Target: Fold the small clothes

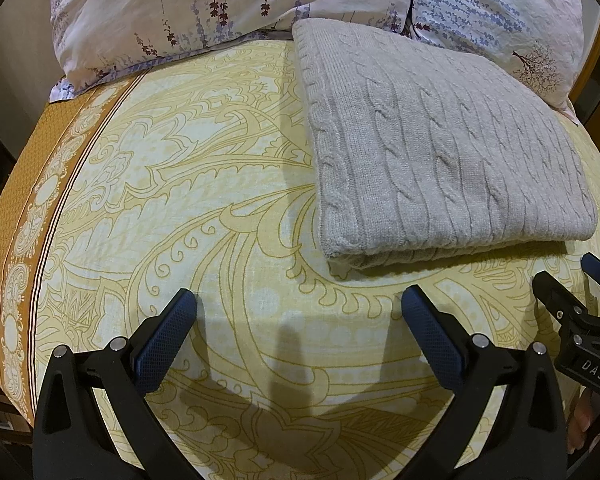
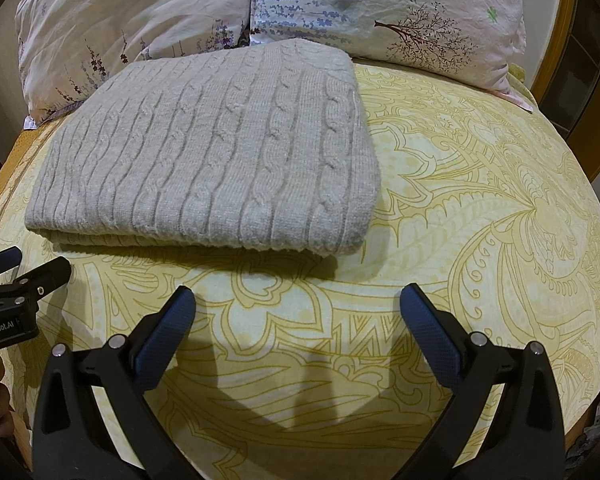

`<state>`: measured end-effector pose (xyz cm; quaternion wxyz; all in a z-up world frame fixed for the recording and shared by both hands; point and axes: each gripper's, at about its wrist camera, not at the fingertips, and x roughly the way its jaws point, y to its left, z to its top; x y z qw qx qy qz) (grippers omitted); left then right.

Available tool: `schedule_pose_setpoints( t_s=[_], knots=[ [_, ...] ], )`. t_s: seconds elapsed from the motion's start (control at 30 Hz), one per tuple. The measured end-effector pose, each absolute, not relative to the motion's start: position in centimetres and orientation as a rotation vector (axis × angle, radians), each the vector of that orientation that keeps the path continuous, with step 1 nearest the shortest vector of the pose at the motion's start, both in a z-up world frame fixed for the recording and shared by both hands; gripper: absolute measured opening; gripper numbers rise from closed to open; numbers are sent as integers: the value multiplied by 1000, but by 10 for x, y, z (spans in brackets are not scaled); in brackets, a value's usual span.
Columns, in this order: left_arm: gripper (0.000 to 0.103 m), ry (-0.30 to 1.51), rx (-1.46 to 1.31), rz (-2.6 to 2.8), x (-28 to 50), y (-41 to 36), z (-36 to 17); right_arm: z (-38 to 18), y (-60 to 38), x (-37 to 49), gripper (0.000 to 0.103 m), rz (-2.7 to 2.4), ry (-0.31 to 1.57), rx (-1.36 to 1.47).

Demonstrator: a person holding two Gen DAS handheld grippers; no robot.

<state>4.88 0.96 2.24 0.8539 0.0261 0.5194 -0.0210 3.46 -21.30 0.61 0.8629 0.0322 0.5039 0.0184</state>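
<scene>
A folded grey cable-knit sweater (image 1: pixel 440 148) lies on the yellow patterned bedsheet (image 1: pixel 220 220); the left gripper (image 1: pixel 299 308) and right gripper (image 2: pixel 298 306) both gape wide, holding nothing.

The folded sweater (image 1: pixel 440 148) lies on the bedsheet (image 1: pixel 180 200), its far edge against 2 pillows (image 2: pixel 140 12) behind; both grippers sit before it.

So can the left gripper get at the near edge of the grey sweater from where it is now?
Probably yes. The left gripper is open and holds nothing, and only bare bedsheet lies between it and the folded grey sweater, which sits ahead and to its right. The right gripper is beside it, not in between.
</scene>
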Motion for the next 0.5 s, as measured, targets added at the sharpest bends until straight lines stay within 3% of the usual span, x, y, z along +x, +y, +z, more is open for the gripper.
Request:
schedule_pose_setpoints(
  t_s=[0.5],
  knots=[
    [102, 1089, 56, -45, 48, 10, 22, 6, -213, 35, 101, 42, 1056, 65]
  ],
)
